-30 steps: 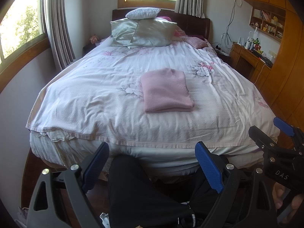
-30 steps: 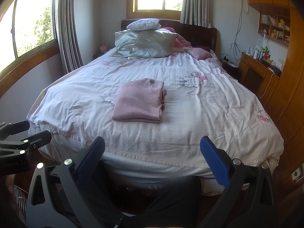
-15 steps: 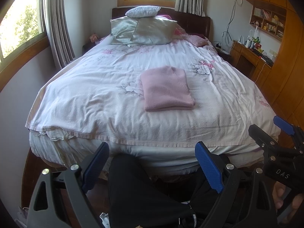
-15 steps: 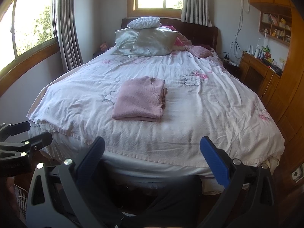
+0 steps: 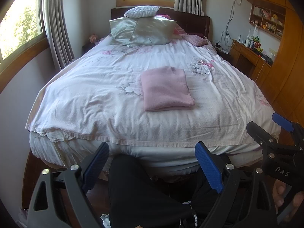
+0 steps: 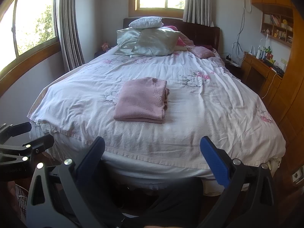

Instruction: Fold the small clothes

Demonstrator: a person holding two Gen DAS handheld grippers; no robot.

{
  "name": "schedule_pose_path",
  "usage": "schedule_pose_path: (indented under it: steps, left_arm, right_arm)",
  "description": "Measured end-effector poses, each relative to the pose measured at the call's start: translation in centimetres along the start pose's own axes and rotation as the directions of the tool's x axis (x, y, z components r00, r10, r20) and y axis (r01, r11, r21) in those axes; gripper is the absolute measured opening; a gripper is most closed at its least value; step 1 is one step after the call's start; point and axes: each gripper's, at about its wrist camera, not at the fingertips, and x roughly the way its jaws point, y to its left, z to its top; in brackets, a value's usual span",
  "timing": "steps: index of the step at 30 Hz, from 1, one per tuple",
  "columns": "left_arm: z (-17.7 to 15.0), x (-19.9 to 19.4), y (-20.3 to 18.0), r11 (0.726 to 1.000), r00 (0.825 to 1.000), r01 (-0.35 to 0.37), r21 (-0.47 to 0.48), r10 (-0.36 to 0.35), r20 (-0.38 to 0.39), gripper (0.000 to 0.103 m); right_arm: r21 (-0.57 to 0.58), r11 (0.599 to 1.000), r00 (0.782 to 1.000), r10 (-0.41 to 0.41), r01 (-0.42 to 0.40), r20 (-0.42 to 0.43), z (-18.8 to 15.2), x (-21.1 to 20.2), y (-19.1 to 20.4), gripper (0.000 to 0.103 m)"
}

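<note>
Folded pink sweater (image 5: pixel 167 89) on the bed (image 5: pixel 95 98), both claws empty.
The sweater lies mid-frame on the floral cover; left claw (image 5: pixel 152 168) and right claw (image 6: pixel 152 161) gape wide at the bottom edge, well apart from it.

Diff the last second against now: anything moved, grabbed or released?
Nothing visibly changed. The folded pink garment lies in the same spot on the bedspread, untouched. The left gripper and right gripper both hang open and empty off the foot of the bed, short of the garment.
</note>
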Motion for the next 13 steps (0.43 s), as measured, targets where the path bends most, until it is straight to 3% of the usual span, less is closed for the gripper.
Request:
schedule_pose_path:
  steps: [13]
  left_arm:
    - [0.12,0.41,0.18,1.000,1.000,0.004,0.002,-0.004,-0.003,0.092]
  right_arm:
    - [0.010,1.000,1.000,0.004,-0.004,-0.021,0.30,0.62,-0.70,0.100]
